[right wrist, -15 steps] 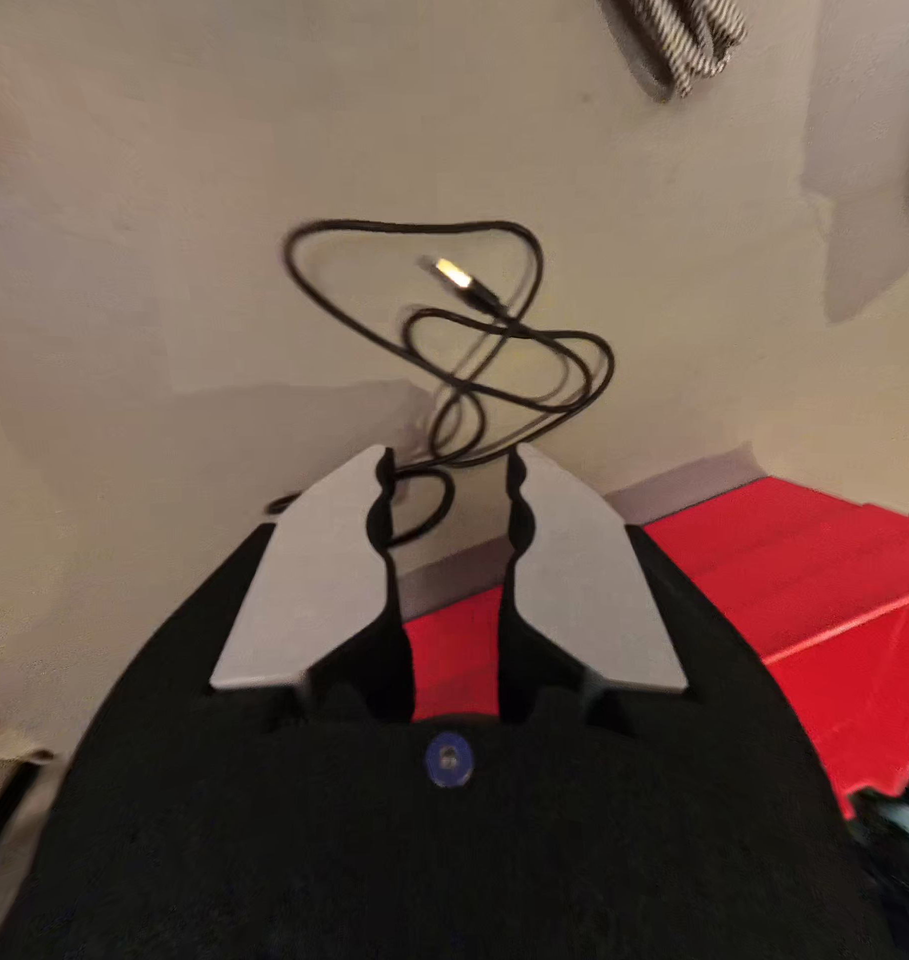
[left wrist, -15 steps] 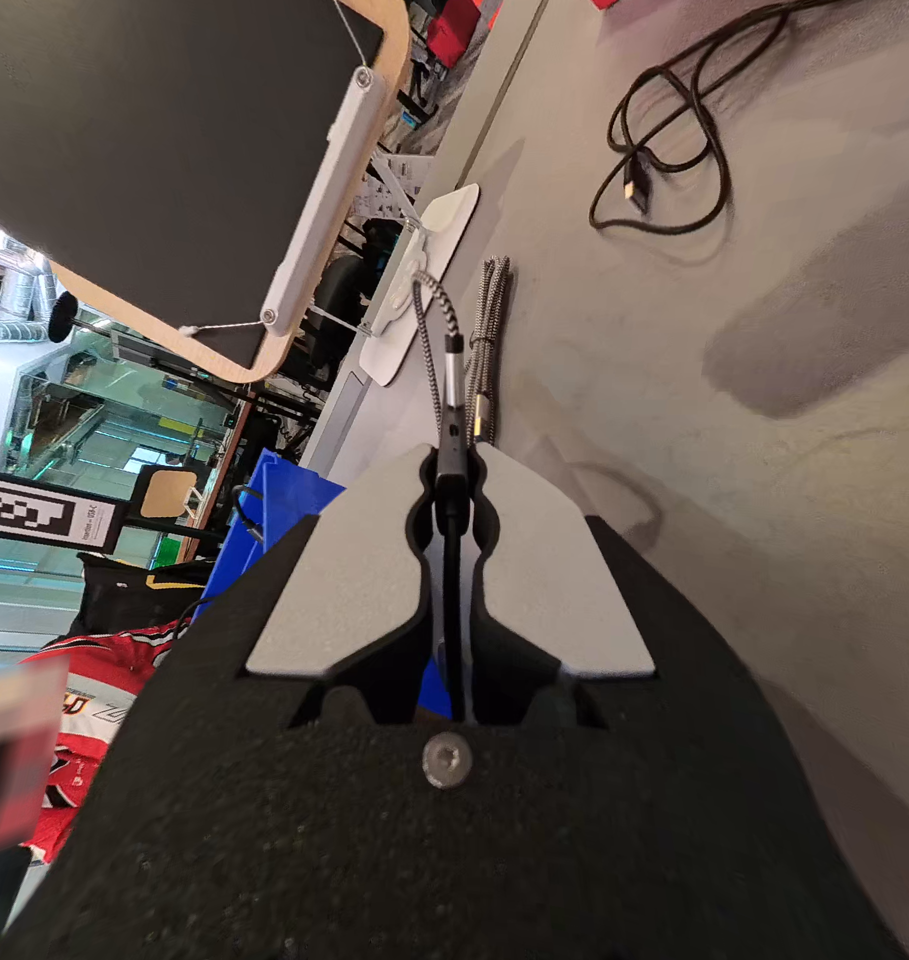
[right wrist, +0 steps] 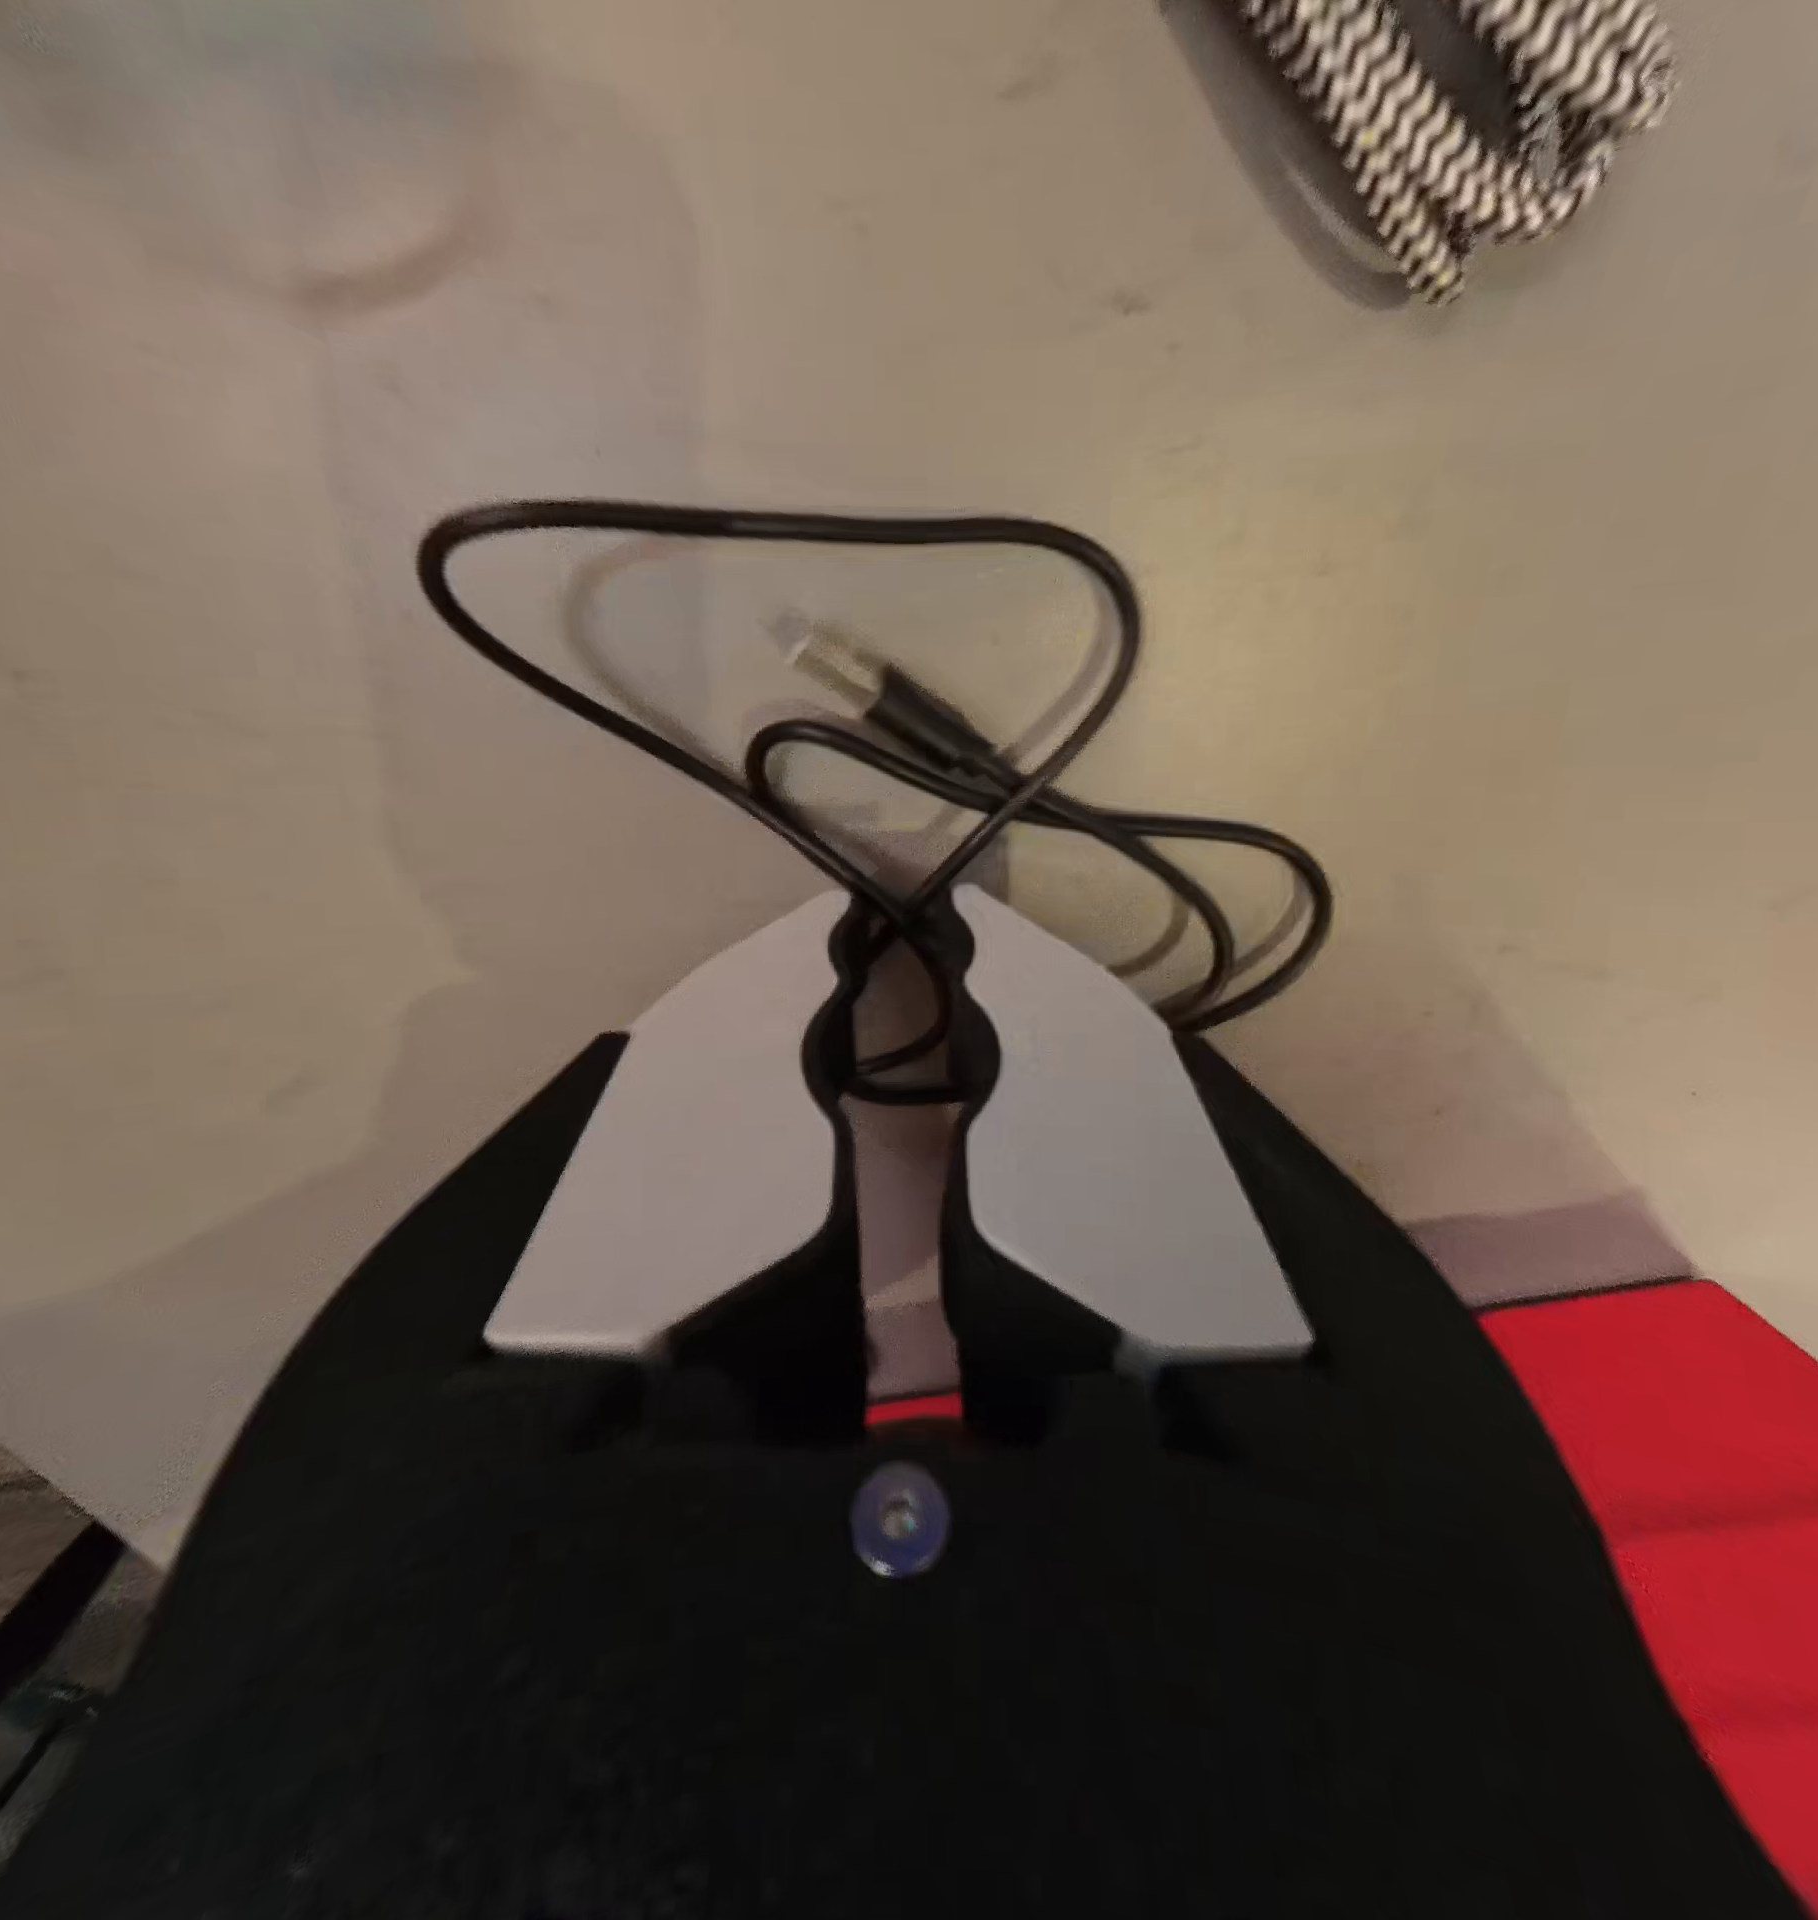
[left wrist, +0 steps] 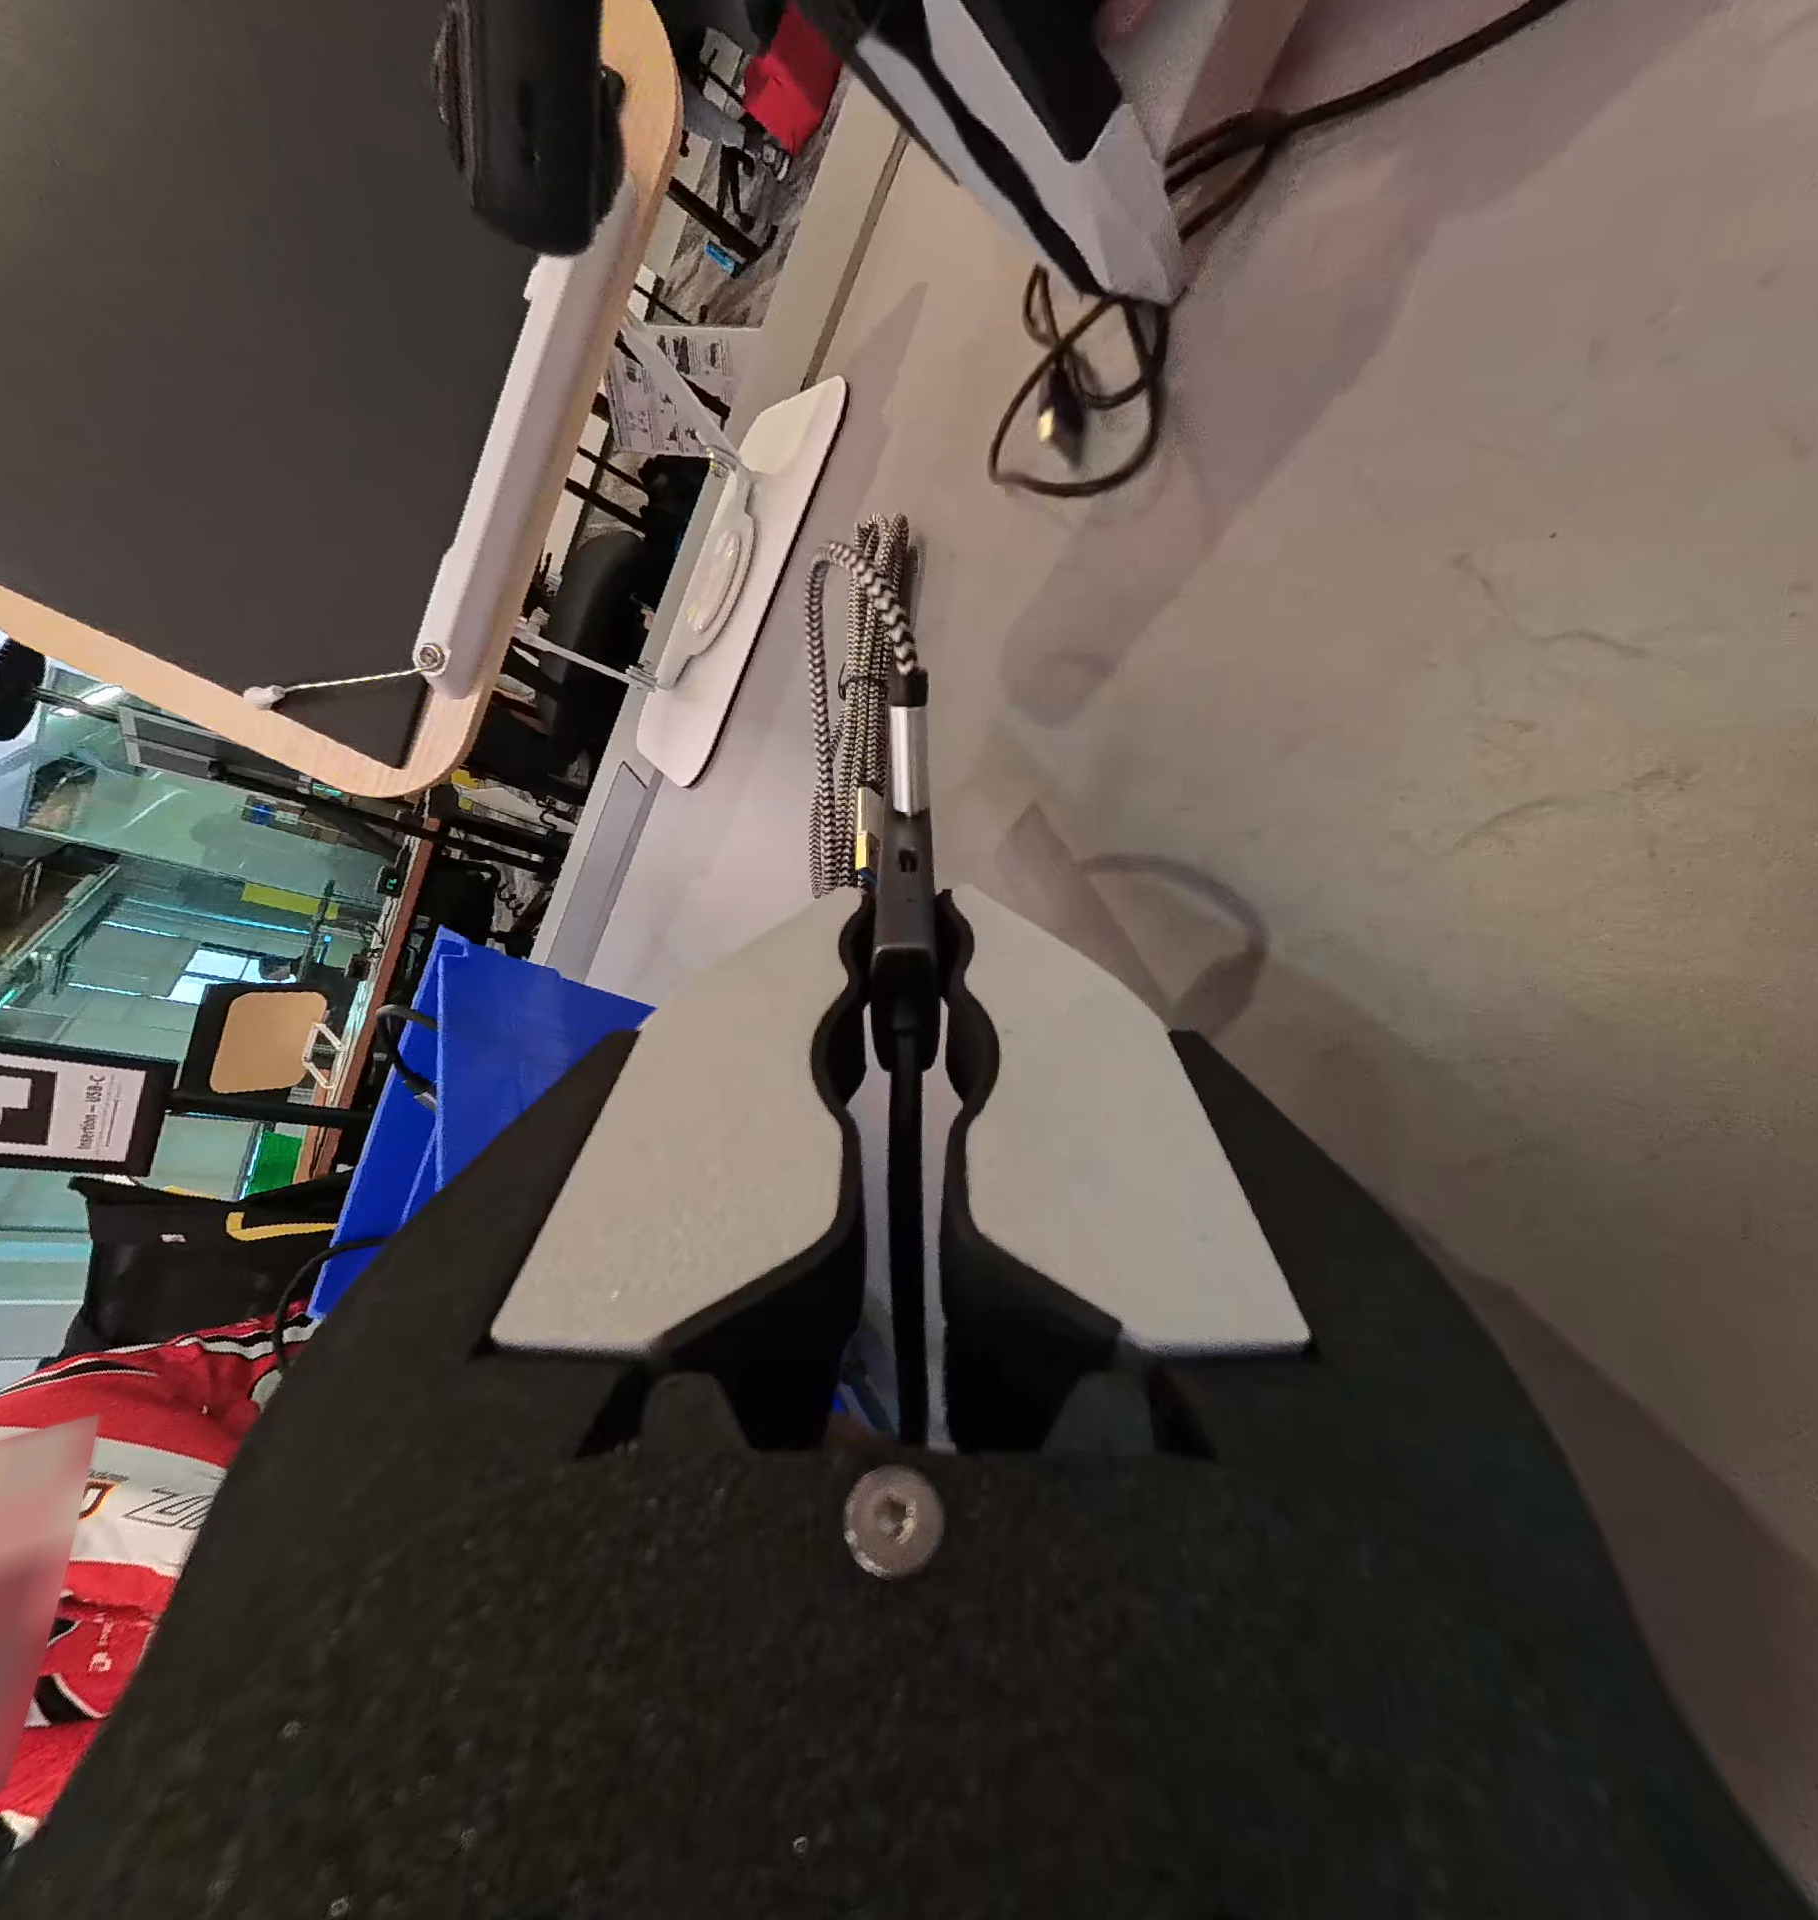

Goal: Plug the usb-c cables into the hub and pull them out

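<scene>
The left tongs [left wrist: 900, 925] are closed on the hub [left wrist: 903, 914], a thin black bar held edge-on between the tips, its own lead running back through the gap. A silver plug [left wrist: 909, 753] sits in the hub's far end, and its braided cable [left wrist: 853, 665] lies bundled on the counter [left wrist: 1507, 727] just beyond. Left of it rests a white pad [left wrist: 770, 561]; farther right is a loose black cable [left wrist: 1081, 416].

The right tongs [right wrist: 900, 935] stand narrowly parted over that black cable [right wrist: 780, 530], strands crossing at the tips; whether they pinch it I cannot tell. Its plug [right wrist: 832, 665] lies free on the counter [right wrist: 261, 727].
</scene>
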Available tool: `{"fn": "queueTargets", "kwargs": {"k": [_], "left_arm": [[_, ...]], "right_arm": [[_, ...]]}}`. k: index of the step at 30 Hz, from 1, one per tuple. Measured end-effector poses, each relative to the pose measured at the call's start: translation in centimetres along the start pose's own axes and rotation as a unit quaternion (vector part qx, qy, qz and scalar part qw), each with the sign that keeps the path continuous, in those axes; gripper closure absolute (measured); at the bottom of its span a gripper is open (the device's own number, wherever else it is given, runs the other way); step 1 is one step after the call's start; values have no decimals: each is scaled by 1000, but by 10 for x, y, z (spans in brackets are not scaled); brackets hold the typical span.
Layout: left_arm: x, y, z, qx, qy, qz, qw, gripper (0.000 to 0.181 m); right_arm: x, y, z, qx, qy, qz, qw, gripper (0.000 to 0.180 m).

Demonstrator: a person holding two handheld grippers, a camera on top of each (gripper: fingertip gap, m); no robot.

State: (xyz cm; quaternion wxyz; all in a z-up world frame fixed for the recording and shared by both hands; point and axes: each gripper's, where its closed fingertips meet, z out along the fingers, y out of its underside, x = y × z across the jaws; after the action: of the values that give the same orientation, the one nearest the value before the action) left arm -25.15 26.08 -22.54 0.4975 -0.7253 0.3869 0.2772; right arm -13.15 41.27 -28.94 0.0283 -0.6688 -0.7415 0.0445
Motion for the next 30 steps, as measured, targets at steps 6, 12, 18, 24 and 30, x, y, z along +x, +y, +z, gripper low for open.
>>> {"fn": "queueTargets", "kwargs": {"k": [6, 12, 18, 24, 30], "left_arm": [[0, -2, 0, 0, 0, 2, 1000, 171], [5, -4, 0, 0, 2, 12, 1000, 171], [1, -6, -2, 5, -8, 12, 1000, 171], [-3, -11, -3, 16, -17, 5, 1000, 171], [-3, -15, -3, 20, -19, 8, 1000, 171]], "right_arm": [[-4, 1, -9, 1, 21, -36, 999, 177], [-20, -7, -104, 86, 95, -63, 990, 178], [-12, 37, -247, 126, 261, -38, 956, 177], [9, 124, -324, 136, 376, 69, 914, 177], [16, 194, -235, 61, 353, 141, 923, 177]]}}
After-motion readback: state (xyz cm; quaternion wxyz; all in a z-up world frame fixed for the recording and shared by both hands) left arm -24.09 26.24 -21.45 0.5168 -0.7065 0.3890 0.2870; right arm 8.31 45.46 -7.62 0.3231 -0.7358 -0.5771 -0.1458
